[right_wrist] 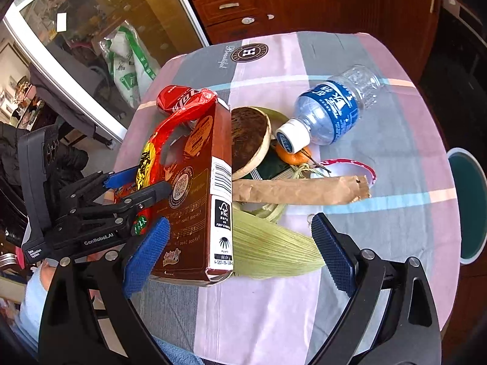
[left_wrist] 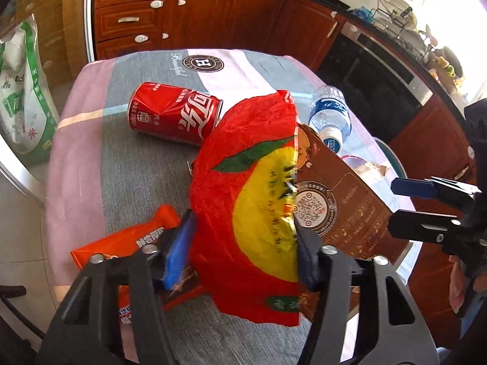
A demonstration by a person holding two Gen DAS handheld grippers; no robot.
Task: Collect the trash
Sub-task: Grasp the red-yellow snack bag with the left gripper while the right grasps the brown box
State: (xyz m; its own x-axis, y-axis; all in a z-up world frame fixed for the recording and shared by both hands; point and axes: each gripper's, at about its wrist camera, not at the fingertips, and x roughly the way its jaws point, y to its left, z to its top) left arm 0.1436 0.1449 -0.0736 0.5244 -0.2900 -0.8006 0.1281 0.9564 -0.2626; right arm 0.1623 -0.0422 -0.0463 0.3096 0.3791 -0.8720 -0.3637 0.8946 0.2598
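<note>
Blue-padded left gripper clamps a crinkled red plastic bag at lower centre, seemingly pinching it. Left of it, a dented cola can lies on the checked tablecloth; wooden cabinets behind. Right gripper gapes beside a brown snack box.

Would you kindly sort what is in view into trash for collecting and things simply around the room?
Trash to collect:
- red plastic bag, between the left tool pads
- brown box
- dented red can
- water bottle
- orange wrapper
- corn husk
- paper strip

Just around:
- tablecloth
- cabinets
- green-and-white sack
</note>
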